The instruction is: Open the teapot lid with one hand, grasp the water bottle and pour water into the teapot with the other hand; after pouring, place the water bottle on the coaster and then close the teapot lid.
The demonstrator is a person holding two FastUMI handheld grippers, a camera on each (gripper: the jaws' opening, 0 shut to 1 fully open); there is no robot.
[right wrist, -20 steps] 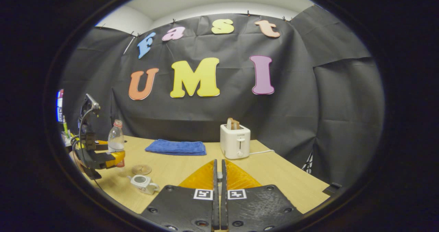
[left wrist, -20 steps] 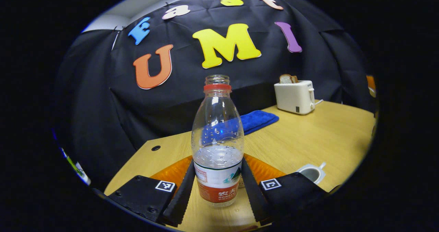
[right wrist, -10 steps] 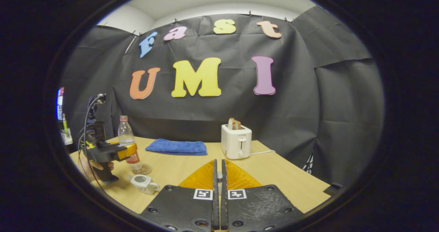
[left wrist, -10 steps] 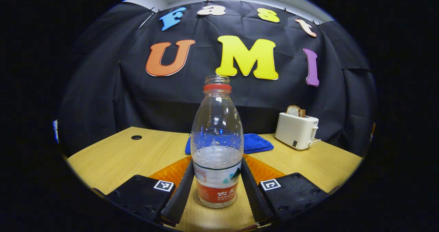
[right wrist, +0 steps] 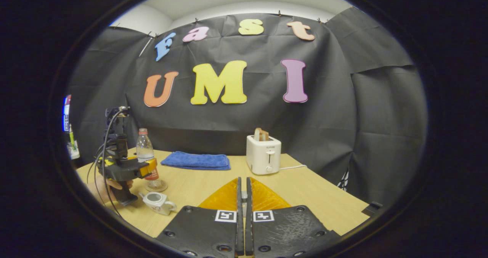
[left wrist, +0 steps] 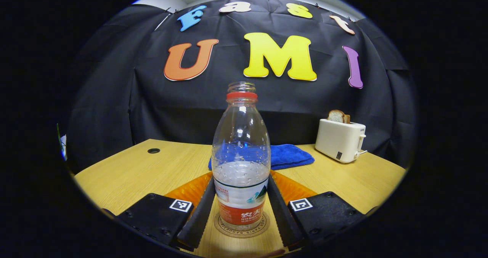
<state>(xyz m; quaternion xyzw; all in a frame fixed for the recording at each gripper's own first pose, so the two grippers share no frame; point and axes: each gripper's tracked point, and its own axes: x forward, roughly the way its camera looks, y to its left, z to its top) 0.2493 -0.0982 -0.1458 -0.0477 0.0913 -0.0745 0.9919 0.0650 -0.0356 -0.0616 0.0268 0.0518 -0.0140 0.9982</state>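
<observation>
**Desk:** What does the left gripper view show?

**Photographer:** A clear water bottle [left wrist: 241,162] stands upright on a round coaster [left wrist: 241,229] on the wooden bench [left wrist: 126,174]. The bottle has no cap, a red ring sits below its open mouth, and water fills roughly its lower half. The left gripper [left wrist: 241,208] has its fingers [left wrist: 200,212] closed against both sides of the bottle at label height.

**Desk:** And behind it?

**Photographer:** A folded blue towel [left wrist: 288,155] lies toward the back of the bench, partly seen through the bottle. A white toaster [left wrist: 340,140] with a slice of bread [left wrist: 337,116] poking up stands farther right. A small round hole [left wrist: 153,150] marks the bench top at left.

**Desk:** The right gripper view?

**Photographer:** The right gripper [right wrist: 244,212] hangs above the near edge of the bench with its fingers [right wrist: 239,212] pressed together, nothing between them. At far left, a hand [right wrist: 108,183] holds the left gripper [right wrist: 127,168], clamped on the bottle [right wrist: 145,155] over the coaster [right wrist: 156,185]. Just in front of that, a small white teapot [right wrist: 157,201] sits on the bench with its top open, spout and handle showing. The lid's whereabouts cannot be made out. The towel [right wrist: 196,161] and toaster [right wrist: 264,154] line the back, a cord [right wrist: 291,168] trailing from the toaster.
</observation>
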